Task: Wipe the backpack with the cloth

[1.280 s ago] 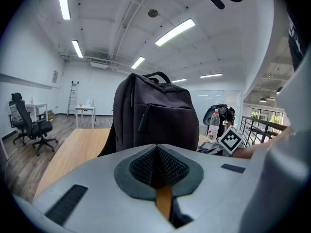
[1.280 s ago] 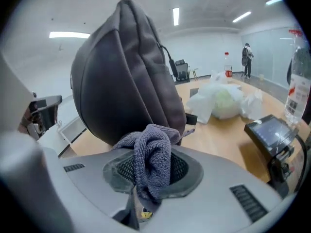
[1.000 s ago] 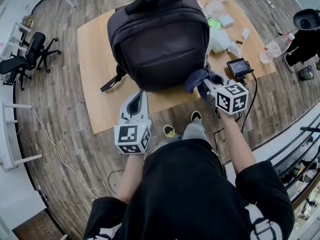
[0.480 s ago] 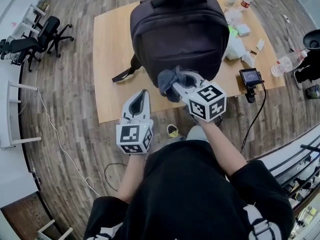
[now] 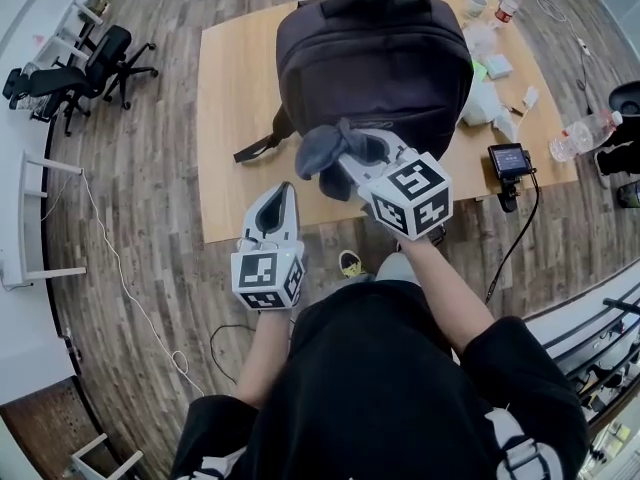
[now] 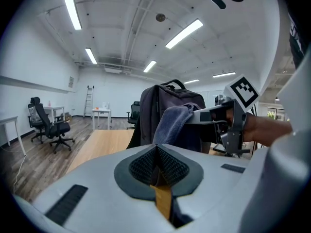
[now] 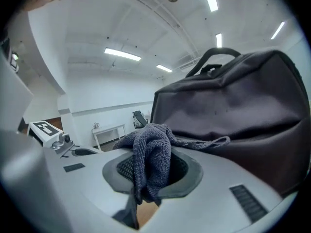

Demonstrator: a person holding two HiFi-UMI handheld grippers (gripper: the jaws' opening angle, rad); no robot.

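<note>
Right gripper: my jaws clamp a crumpled grey-blue knitted cloth | near upright dark fabric backpack | left gripper: jaws together, empty.

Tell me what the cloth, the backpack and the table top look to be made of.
The cloth looks like soft grey-blue microfibre or terry: a fine looped knit texture shows. The backpack seems dark matte woven synthetic, perhaps nylon or polyester: it creases softly. The table is pale wood or wood-look laminate, smooth; which one I cannot tell.
</note>
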